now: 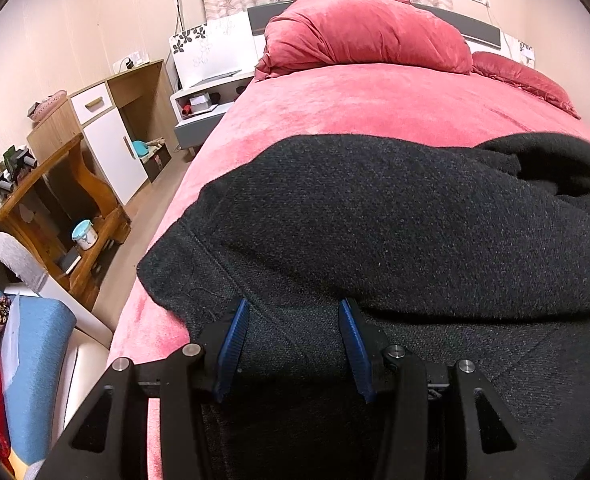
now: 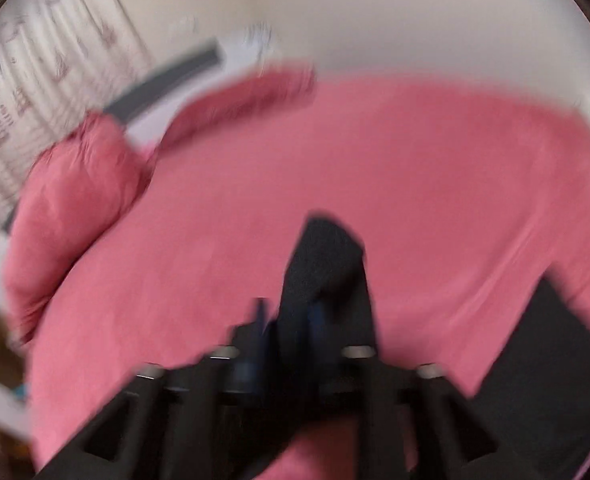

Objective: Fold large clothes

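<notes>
Left gripper (image 1: 294,340), nearest the lens: jaws stand part open, straddling a raised fold of the coat (image 1: 375,220). The blue pads sit at either side of the cloth; whether they press on it cannot be told. By this placing the near edge is probably pinned in position while the other hand works the far part.

Right gripper (image 2: 291,320), heavily blurred: a narrow dark strip of cloth, likely a sleeve (image 2: 327,264), rises between the jaws and stands above them. The jaws look narrow, but the blur hides whether they pinch the strip or merely flank it. The lifted strip suggests a sleeve being carried across the body of the garment.

Coat: black, coarse and woolly, thick enough to hold soft ridges. It lies spread across the near end of the bed (image 1: 375,96), one seam running diagonally, its right part bunched.

Beyond: pink cover, then a red quilt (image 1: 359,32) heaped at the headboard.
</notes>
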Available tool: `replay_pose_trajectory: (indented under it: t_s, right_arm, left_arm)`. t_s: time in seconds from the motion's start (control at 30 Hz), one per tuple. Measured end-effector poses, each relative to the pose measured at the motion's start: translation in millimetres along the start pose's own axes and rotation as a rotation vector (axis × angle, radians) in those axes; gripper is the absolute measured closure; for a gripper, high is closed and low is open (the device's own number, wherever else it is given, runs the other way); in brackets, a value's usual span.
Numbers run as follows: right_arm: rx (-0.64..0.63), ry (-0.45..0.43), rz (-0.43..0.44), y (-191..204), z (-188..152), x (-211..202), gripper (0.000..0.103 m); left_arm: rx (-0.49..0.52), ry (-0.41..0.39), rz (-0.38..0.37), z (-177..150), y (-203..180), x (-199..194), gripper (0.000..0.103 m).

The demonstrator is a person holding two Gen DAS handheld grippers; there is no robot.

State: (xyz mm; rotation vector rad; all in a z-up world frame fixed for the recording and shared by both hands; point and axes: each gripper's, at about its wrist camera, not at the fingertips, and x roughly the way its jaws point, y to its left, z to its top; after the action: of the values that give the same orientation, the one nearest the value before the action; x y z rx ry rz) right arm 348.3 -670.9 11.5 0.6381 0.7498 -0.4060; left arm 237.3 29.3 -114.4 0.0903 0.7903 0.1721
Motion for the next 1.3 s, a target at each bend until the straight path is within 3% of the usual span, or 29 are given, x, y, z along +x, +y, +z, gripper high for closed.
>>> replay_pose_trajectory:
  t_s: [0.07, 0.2, 0.3, 0.53, 0.57, 0.63, 0.67, 0.83, 1.07, 1.2, 1.3]
  right_arm:
    - [0.026, 0.015, 0.028, -12.7, -7.1, 2.5, 0.061]
    - [0.15, -0.009, 0.071, -57.5, -27.5, -7.6, 0.046]
    - [0.242, 0.037, 0.067, -84.4, -44.4, -0.8, 0.045]
    - [0.264, 0.098, 0.129, -72.6, -54.9, 26.4, 0.044]
    - [0.257, 0.09, 0.127, -65.9, -56.1, 31.0, 0.047]
    - [0.221, 0.06, 0.098, -53.7, -57.8, 34.1, 0.09]
    - [0.204, 0.058, 0.088, -48.2, -57.7, 34.1, 0.095]
    - [0.195, -0.071, 0.193, -38.9, -47.4, -22.0, 0.096]
    - [0.162, -0.269, 0.296, -11.3, -4.1, -140.9, 0.098]
    - [0.127, -0.38, 0.226, 13.9, 21.0, -169.3, 0.098]
    - [0.144, -0.4, 0.119, 24.9, 36.5, -143.7, 0.096]
  left_arm:
    - [0.003, 0.0, 0.003, -0.5, -0.3, -0.8, 0.055]
    - [0.005, 0.001, 0.005, 0.3, -0.4, -1.8, 0.055]
    - [0.013, 0.0, 0.015, 1.4, -1.7, -2.8, 0.055]
    - [0.013, -0.001, 0.015, 0.4, -2.4, -2.8, 0.055]
    - [0.013, -0.002, 0.016, 0.3, -2.2, -2.7, 0.054]
    - [0.016, -0.002, 0.018, 0.0, -2.4, -2.6, 0.054]
    - [0.016, -0.002, 0.017, 0.0, -2.0, -2.8, 0.054]
    - [0.015, 0.0, 0.014, 0.4, -1.4, -3.3, 0.054]
    - [0.026, -0.011, 0.025, 0.0, -3.2, -7.1, 0.054]
    - [0.028, -0.01, 0.025, -0.7, -3.6, -5.8, 0.054]
    - [0.024, -0.01, 0.018, -1.5, -2.4, -5.0, 0.054]
